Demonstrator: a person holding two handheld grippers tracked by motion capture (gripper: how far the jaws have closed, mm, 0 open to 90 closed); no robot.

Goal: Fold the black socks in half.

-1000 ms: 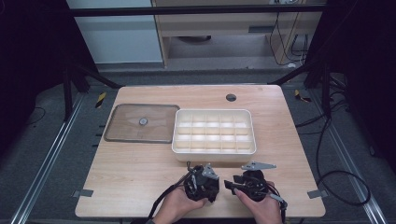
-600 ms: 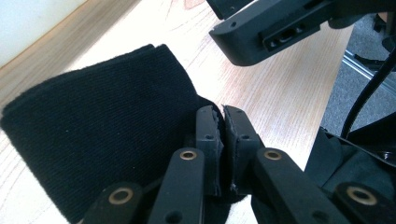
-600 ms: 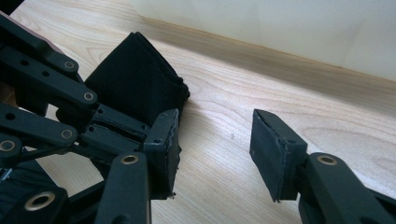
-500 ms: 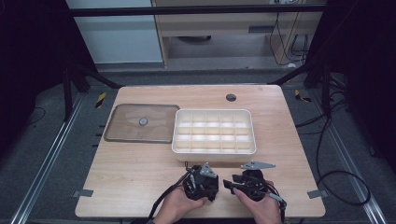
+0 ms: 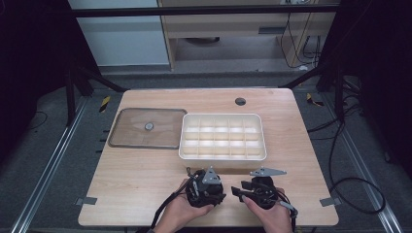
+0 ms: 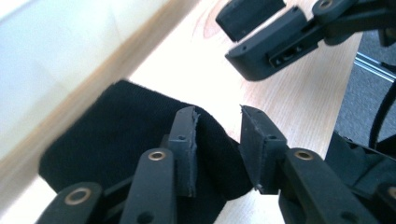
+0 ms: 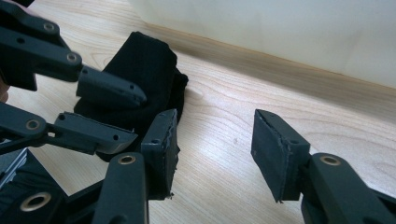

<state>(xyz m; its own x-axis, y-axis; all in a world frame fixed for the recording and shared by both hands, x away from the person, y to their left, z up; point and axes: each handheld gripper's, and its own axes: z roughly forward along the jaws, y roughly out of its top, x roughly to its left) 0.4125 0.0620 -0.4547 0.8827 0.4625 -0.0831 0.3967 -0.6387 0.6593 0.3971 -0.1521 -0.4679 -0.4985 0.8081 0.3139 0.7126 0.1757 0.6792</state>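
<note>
Black cloth [image 6: 116, 144] lies on the bench [image 5: 145, 179] just beside the white compartment tray [image 5: 222, 155]. Left gripper [image 6: 217, 140]: jaws have just been opening, now apart over the cloth, not pressing it. Right gripper [image 7: 212, 149]: jaws apart, nothing between them, cloth beside.

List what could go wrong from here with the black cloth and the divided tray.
1. The left gripper has just been opening; its pads stand apart over the folded black fabric piece, so a lift now may leave it behind.
2. The right gripper is open close by; the two could collide.
3. The white compartment tray sits near; a forward push might shove it.
</note>
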